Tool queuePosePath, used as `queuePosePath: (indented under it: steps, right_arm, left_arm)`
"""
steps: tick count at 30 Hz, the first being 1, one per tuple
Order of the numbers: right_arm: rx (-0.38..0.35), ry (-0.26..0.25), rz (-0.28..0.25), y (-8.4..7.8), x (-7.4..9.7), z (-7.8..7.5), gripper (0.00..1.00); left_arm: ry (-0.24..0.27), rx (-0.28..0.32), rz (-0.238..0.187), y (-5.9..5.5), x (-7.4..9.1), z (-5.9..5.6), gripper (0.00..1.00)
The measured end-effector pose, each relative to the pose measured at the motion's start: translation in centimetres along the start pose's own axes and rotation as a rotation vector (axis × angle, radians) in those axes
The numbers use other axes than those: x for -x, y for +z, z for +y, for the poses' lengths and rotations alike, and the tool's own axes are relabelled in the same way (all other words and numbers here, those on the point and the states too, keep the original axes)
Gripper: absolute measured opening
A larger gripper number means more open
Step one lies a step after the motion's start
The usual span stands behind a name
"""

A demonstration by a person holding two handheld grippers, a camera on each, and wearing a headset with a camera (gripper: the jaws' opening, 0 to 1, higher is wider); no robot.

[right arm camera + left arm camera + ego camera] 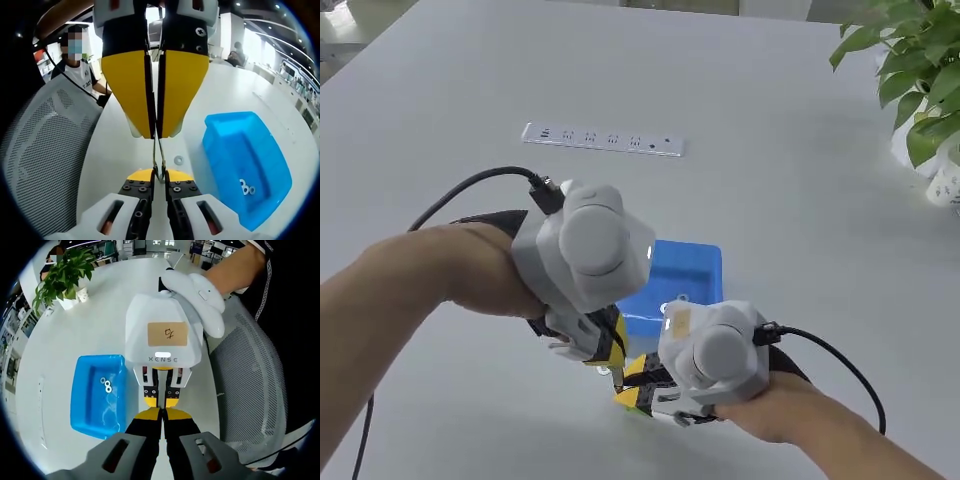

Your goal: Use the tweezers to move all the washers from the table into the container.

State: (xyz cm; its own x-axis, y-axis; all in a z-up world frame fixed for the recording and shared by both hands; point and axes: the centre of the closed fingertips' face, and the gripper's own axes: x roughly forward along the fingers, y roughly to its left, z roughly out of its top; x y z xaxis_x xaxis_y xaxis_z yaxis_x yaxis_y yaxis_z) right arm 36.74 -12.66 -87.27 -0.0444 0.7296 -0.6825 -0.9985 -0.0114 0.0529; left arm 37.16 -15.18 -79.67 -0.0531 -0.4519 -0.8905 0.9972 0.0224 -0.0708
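Facing tip to tip over the table [225,90], just beside the one blue container [220,145], the two grippers meet. The left gripper [155,134] and right gripper [160,176] each appear clenched on the single tweezers [156,155]. One washer [178,160] lies on the table near the tips. At least two more washers [246,188] lie inside the container.
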Motion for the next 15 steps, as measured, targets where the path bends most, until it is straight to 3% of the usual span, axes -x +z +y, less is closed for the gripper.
queuePosePath:
  steps: [15]
  right_arm:
    - [0.011, -0.001, 0.005, 0.2, 0.38, 0.14, 0.09]
  left_arm:
    - [-0.001, -0.005, 0.005, 0.09, 0.34, -0.03, 0.05]
